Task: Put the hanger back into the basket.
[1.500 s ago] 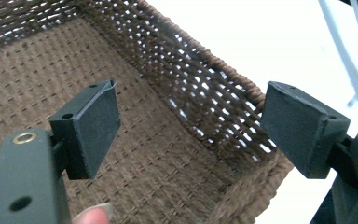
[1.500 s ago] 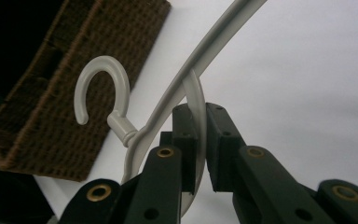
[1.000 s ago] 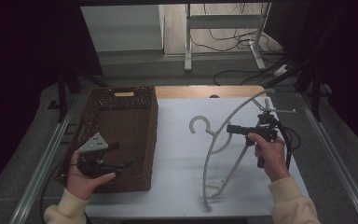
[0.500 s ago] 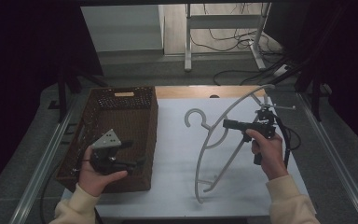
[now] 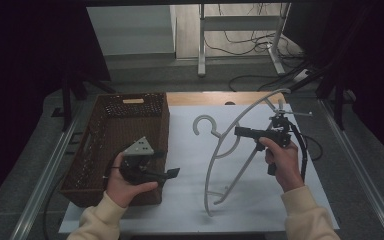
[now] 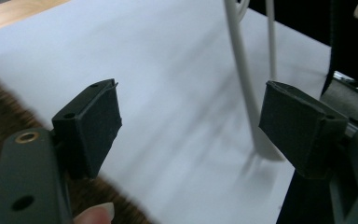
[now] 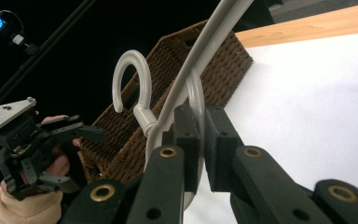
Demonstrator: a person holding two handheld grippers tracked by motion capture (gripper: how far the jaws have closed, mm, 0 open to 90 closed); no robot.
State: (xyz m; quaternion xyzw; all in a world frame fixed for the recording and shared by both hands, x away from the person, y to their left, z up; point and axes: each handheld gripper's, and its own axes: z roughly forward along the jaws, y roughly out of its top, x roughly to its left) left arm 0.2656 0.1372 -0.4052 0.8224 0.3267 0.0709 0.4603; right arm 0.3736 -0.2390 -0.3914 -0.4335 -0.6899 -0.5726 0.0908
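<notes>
White plastic hanger stands tilted over the worktop, right claw clamped near its hook. Left claw gapes wide, left of the hanger's near end, beside the wicker basket.

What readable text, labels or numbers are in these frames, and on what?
None readable.
Hanger: plain white, no markings.
Wicker basket: no lettering; a pale tag at its far rim shows nothing legible.
Left tool and right tool: bare black pads with screw holes, no print.
</notes>
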